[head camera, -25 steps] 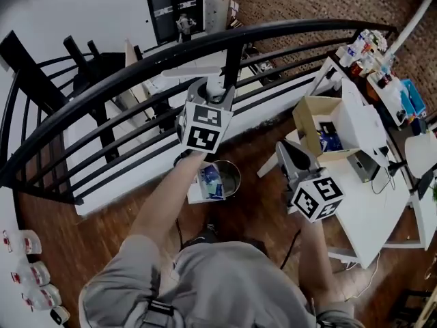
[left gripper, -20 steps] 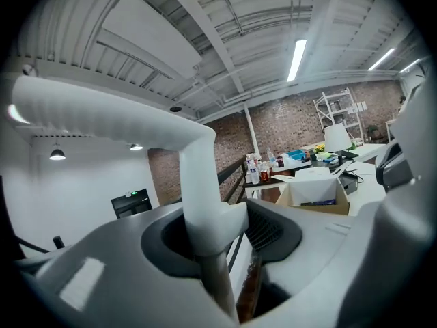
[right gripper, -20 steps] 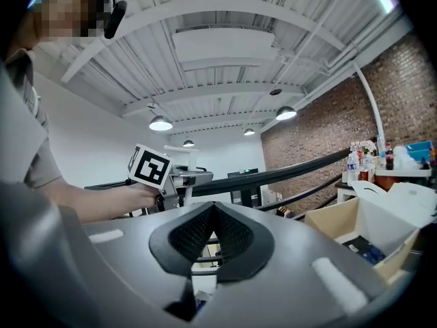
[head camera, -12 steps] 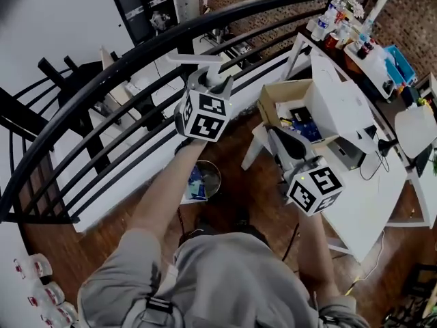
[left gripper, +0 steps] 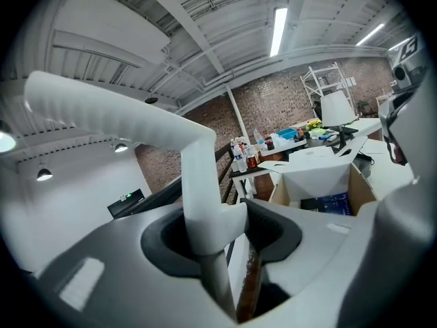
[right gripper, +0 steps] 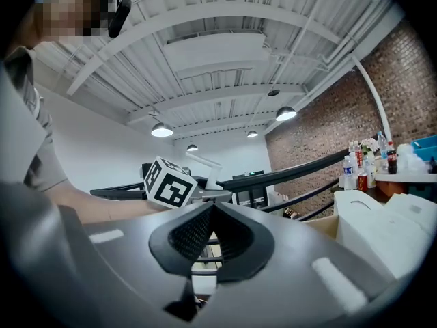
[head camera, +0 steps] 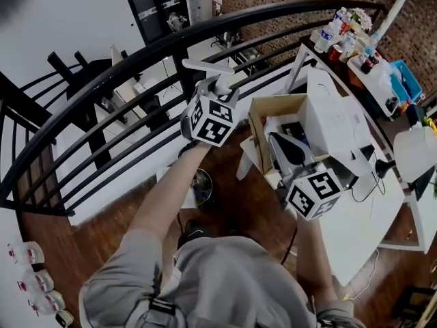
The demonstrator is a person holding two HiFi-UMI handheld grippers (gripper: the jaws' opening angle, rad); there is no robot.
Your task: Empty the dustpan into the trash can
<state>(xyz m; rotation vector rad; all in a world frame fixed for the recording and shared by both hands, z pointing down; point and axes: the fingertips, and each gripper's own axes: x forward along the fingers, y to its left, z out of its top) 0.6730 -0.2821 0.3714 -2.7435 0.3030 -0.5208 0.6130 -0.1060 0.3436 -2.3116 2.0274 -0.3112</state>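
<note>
My left gripper (head camera: 217, 91) is shut on the white handle (head camera: 205, 67) of a long dustpan, held above the railing. In the left gripper view the bent white handle (left gripper: 136, 118) rises out of the jaws (left gripper: 218, 231), and its grey shaft runs down between them. Far below on the wood floor stands the small silver trash can (head camera: 202, 185), half covered by my left forearm. The dustpan's pan is mostly hidden there. My right gripper (head camera: 274, 141) is shut and holds nothing; it points toward the open cardboard box (head camera: 273, 108). Its pads (right gripper: 205, 231) meet at the tip.
A curved black railing (head camera: 123, 74) runs across ahead of both grippers. A white table (head camera: 362, 217) at the right carries the cardboard box, a white case (head camera: 334, 118) and several bottles (head camera: 341, 33). More bottles (head camera: 27, 279) stand at the lower left.
Both grippers have swung to the right toward the table and box. The left keeps its hold on the handle. The trash can now lies under my left arm.
</note>
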